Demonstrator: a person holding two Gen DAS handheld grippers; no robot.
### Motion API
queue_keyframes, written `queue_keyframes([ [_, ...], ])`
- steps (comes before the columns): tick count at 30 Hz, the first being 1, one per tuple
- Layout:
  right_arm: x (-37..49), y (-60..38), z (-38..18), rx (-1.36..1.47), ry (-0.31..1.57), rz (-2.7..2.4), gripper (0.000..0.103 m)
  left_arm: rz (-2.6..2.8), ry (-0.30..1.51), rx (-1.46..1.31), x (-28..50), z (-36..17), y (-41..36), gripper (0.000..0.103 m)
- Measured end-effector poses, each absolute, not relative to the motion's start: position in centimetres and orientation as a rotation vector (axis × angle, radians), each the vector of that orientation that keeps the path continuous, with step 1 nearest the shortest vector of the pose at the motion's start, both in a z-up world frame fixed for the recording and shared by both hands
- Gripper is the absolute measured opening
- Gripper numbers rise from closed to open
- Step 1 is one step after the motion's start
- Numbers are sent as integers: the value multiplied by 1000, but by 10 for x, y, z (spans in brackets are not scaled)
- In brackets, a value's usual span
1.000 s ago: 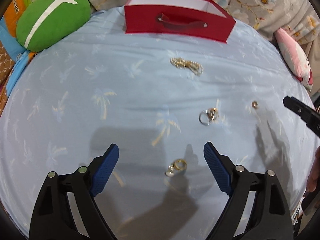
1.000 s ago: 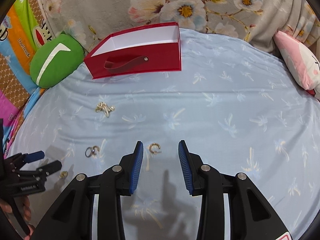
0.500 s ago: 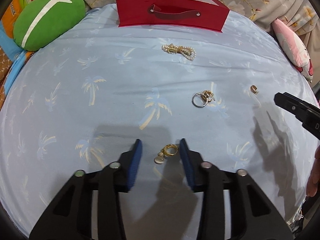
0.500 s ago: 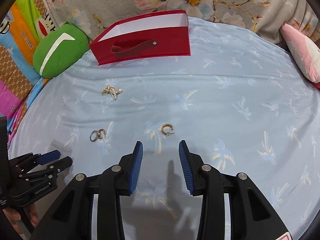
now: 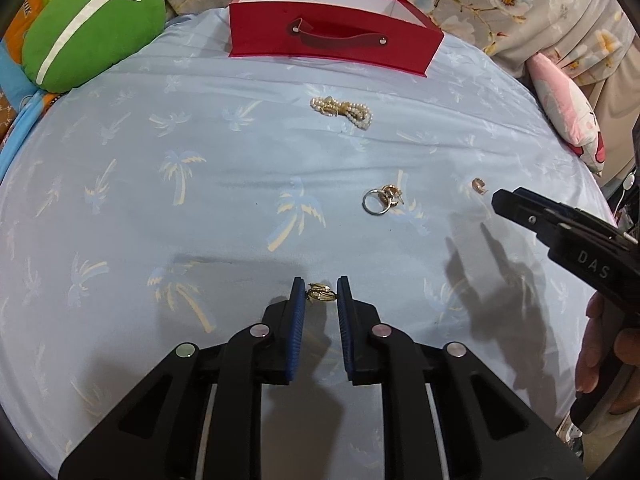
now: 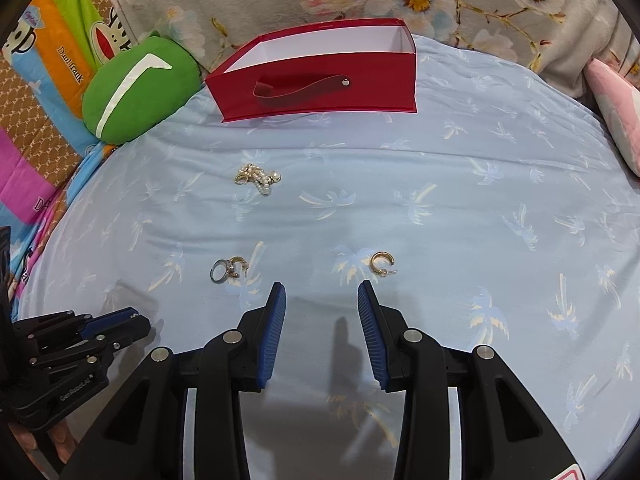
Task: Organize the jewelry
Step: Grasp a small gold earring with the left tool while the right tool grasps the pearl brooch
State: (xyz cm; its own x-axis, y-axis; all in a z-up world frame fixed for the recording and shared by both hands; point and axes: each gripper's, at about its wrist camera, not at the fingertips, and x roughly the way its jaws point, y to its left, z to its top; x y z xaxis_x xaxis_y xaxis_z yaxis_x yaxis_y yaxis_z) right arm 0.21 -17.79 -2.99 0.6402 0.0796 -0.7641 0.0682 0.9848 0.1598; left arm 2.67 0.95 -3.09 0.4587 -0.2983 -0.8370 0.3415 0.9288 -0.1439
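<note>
Four lots of jewelry are showing on the pale blue palm-print sheet [image 5: 168,208]: a gold earring [image 5: 319,293], a silver ring lying with a small gold piece touching it [image 5: 381,200], a gold hoop earring [image 6: 381,263], and a bunched pearl strand [image 5: 342,111]. The left gripper [image 5: 320,294] is sitting low over the sheet with its blue pads drawn close on either side of the gold earring — the piece is lying between the fingertips and seems pinched there, though whether it is lifted off the cloth cannot be told. The right gripper [image 6: 321,300] is hovering with its jaws spread wide and nothing between them; the gold hoop earring is lying just past its right fingertip, apart from it. One red box [image 6: 320,80] with a strap handle is standing open-topped at the far edge of the sheet, the pearl strand lying between it and the ring. One green cushion [image 5: 92,28] is resting to the left of the box and one pink-and-white cushion [image 5: 568,116] is lying at the right edge — both well away from the jewelry. Nothing is lying between either gripper and the box except the pieces themselves.
</note>
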Motion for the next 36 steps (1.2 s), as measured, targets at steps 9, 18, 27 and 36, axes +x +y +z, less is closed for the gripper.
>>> queue_keyframes([
  [9,42,-161,-18,141,853,69,37,-339,972,-5,44,-11,28,15],
  [18,103,-131,-29,116,872,127,37,-266,955,-48,66,-7,54,16],
  [27,138,-128,-48,111,902,107,28,-239,967,-70,77,-14,69,16],
  [36,128,-137,-41,130,877,100,4,-253,969,-68,77,-14,65,16],
])
